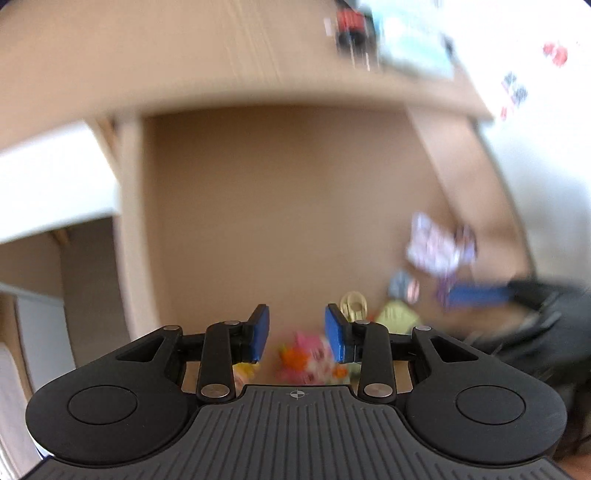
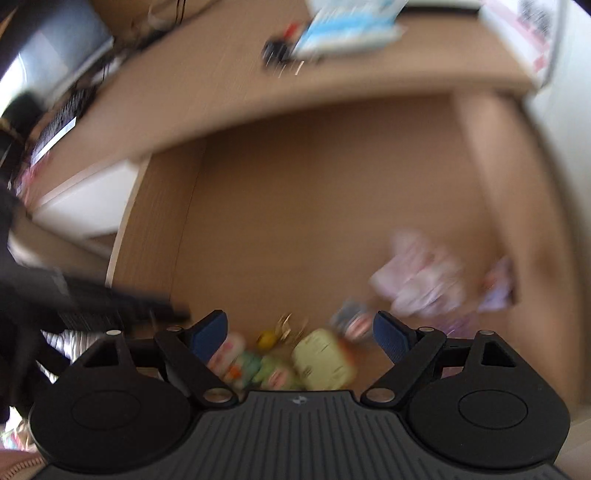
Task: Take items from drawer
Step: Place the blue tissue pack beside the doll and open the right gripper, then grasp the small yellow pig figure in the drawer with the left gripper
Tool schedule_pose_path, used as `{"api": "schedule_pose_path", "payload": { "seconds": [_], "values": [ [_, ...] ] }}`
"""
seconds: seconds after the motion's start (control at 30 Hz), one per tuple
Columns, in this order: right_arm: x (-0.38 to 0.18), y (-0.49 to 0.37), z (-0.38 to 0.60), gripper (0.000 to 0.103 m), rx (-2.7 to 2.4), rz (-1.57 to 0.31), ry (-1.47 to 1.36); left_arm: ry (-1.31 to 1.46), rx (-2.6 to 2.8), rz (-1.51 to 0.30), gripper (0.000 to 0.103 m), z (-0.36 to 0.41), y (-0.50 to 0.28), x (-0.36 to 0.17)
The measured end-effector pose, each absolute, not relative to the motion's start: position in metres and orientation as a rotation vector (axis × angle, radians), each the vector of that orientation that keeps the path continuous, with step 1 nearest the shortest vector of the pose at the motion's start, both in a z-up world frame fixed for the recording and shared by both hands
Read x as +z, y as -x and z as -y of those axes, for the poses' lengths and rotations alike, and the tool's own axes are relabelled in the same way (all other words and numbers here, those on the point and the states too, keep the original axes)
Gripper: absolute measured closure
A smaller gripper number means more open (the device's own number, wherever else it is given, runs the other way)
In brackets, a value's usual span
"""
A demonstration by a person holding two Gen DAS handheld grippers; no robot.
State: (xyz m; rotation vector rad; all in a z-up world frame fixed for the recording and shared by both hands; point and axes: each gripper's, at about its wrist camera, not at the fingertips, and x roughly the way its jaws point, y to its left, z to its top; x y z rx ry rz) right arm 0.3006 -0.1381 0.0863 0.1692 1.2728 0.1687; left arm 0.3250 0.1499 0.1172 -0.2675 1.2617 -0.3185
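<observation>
An open wooden drawer lies below both grippers, and both views are blurred. Small toys cluster at its near end: a pink toy, a yellow-green block and a green figure. A white-and-purple packet lies by the right wall. My left gripper hangs open above the pink toy, with nothing between its pads. My right gripper is wide open over the toy cluster, holding nothing. Its blue finger shows at the right in the left wrist view.
The desk top runs above the drawer and carries a red-and-black object and a light blue box. A keyboard sits far left. A white wall stands to the right of the drawer.
</observation>
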Motion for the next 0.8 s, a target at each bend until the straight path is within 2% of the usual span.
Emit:
{"api": "schedule_pose_path", "payload": {
  "seconds": [0.17, 0.33, 0.37, 0.4, 0.43, 0.47, 0.67, 0.8],
  "values": [
    [0.053, -0.317, 0.090, 0.016, 0.297, -1.454, -0.157, 0.270, -0.223, -1.064, 0.067, -0.175, -0.307, 0.158],
    [0.017, -0.330, 0.045, 0.016, 0.308, -1.587, 0.009, 0.328, -0.212, -1.002, 0.067, -0.195, -0.283, 0.169],
    [0.013, -0.332, 0.040, 0.024, 0.312, -1.608, 0.039, 0.327, -0.215, -1.000, 0.067, -0.196, -0.277, 0.169],
    [0.011, -0.334, 0.038, 0.040, 0.313, -1.623, 0.073, 0.323, -0.215, -0.998, 0.067, -0.197, -0.274, 0.171],
    [0.010, -0.336, 0.037, 0.049, 0.313, -1.638, 0.099, 0.323, -0.217, -0.997, 0.067, -0.199, -0.271, 0.170],
    [0.010, -0.338, 0.039, 0.051, 0.316, -1.645, 0.100, 0.330, -0.219, -0.996, 0.067, -0.201, -0.267, 0.169],
    [0.033, -0.374, 0.066, 0.052, 0.192, -1.503, 0.172, 0.376, -0.214, -1.053, 0.067, -0.200, -0.268, 0.151],
    [0.052, -0.394, 0.086, 0.052, 0.082, -1.417, 0.173, 0.279, -0.300, -1.145, 0.067, -0.177, -0.274, 0.136]
  ]
}}
